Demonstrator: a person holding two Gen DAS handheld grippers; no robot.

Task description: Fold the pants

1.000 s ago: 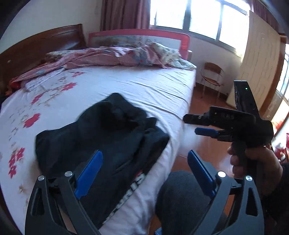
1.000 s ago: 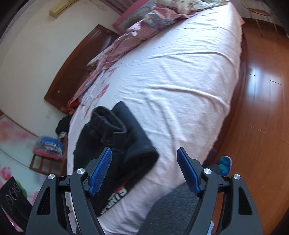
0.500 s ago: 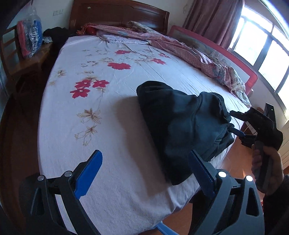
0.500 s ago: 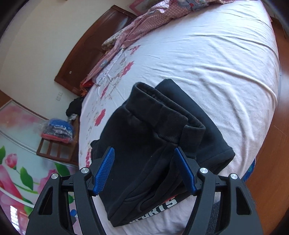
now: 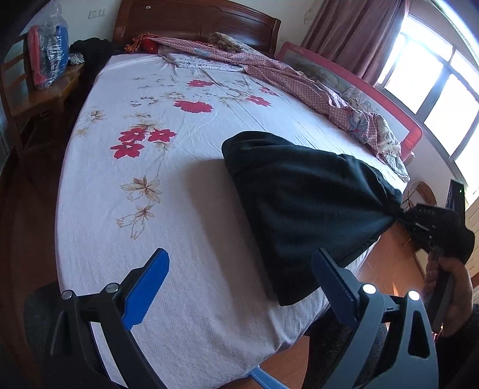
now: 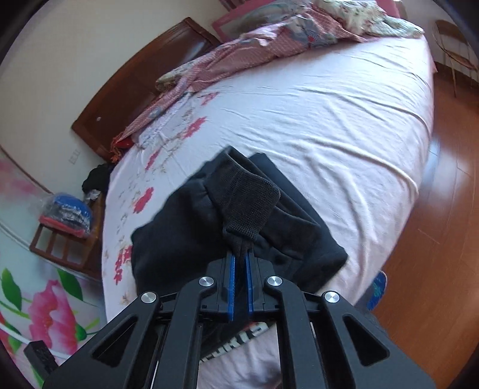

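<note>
Black pants (image 5: 302,197) lie bunched near the front right edge of the bed; they also show in the right wrist view (image 6: 209,233). My right gripper (image 6: 239,260) is shut on a ribbed cuff of the pants (image 6: 248,206) and lifts it a little. In the left wrist view the right gripper (image 5: 401,217) pinches the pants' right end over the bed edge. My left gripper (image 5: 239,275) is open and empty, above the sheet just left of the pants.
The bed (image 5: 167,167) has a white flowered sheet. A crumpled pink quilt (image 5: 287,77) lies along the far side by a wooden headboard (image 5: 194,21). A wooden chair with a bag (image 5: 45,51) stands at the left. Wood floor (image 6: 443,227) lies to the right.
My right gripper has closed on the pants' cuff and raised it. My left gripper has swung left to face the headboard, staying open.
</note>
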